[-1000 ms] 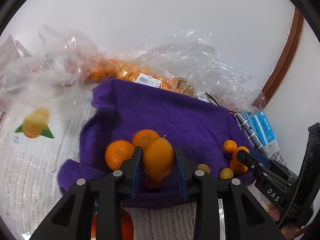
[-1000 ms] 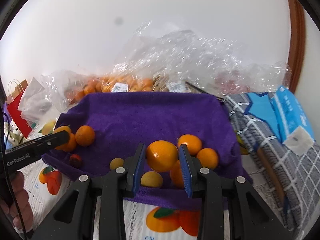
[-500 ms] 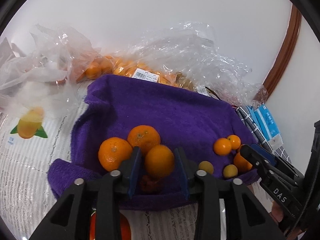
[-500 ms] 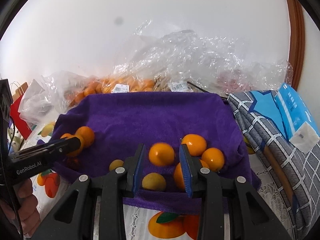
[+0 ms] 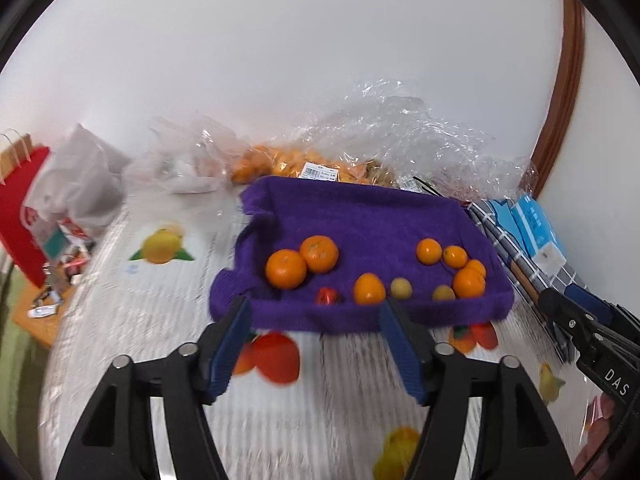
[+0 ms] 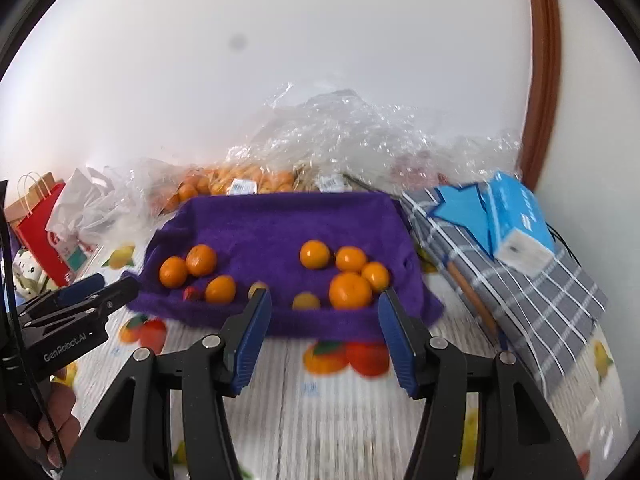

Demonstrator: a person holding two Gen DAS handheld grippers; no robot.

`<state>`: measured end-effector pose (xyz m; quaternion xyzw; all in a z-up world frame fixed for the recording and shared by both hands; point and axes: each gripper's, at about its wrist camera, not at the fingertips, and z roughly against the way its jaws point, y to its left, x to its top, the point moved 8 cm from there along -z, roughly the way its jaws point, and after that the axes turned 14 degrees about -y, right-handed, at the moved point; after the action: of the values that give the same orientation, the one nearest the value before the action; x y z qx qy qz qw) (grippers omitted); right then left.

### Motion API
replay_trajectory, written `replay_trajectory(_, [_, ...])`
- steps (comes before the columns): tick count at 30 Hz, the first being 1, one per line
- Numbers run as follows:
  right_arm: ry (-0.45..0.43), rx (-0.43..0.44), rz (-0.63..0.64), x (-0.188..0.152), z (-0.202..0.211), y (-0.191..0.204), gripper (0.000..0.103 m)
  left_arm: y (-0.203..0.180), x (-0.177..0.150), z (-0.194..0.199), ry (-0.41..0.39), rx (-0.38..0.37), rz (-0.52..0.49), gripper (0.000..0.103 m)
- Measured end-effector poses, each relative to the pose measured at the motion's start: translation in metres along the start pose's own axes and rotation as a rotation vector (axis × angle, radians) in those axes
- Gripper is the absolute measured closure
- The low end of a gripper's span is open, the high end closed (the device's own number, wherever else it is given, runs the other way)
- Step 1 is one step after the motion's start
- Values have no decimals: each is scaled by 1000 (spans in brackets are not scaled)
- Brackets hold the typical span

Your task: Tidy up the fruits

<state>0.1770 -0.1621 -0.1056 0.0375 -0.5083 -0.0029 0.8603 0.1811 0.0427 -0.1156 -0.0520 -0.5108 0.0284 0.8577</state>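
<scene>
A: Left gripper (image 5: pixel 316 320): fingers spread wide, nothing between them. Right gripper (image 6: pixel 324 320): likewise spread, empty.

B: Where is the fruit relative to the fingers?

A: All of it lies ahead of both pairs of tips, on the purple towel (image 5: pixel 360 208). The lone orange (image 5: pixel 369 289) sits just beyond the left gripper's right finger (image 5: pixel 400 344). The red fruit (image 5: pixel 327 297) is straight ahead, between the left tips. Round things; no long axis to align.

B: Nearer hand?

A: Left, I judge, for the lone orange and the pair of oranges (image 5: pixel 302 262). The cluster of four oranges (image 6: pixel 352 276) is dead ahead of the right gripper.

B: Count?

A: Seven oranges, two small yellow fruits (image 5: pixel 401 288), one red.
</scene>
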Motion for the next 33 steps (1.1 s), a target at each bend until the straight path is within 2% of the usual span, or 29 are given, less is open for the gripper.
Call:
replay_trajectory(3, [-22,-37,2,-2,27,-5,47,-2,2,27,-16,6,-8,27])
replay_trajectory(5, [-34,-41,-1,-3,43,-7,43,-3,3,43,-34,14,-6,25])
replay_trajectory(7, [-59,-22,-18,-3,62,-8,27,-6,5,57,-47,21,-9,23])
replay_trajectory(12, [-105,-55,-1,-1,96,-14,13,-13,8,83,-72,26,-17,21])
replay_trajectory(19, [-115,-78,-59,-2,118,-29,12,-26,6,102,-85,20,-36,21])
replay_trajectory(33, [-123,-92,-50,-5,136,-36,12,-37,2,115,-91,25,-56,21])
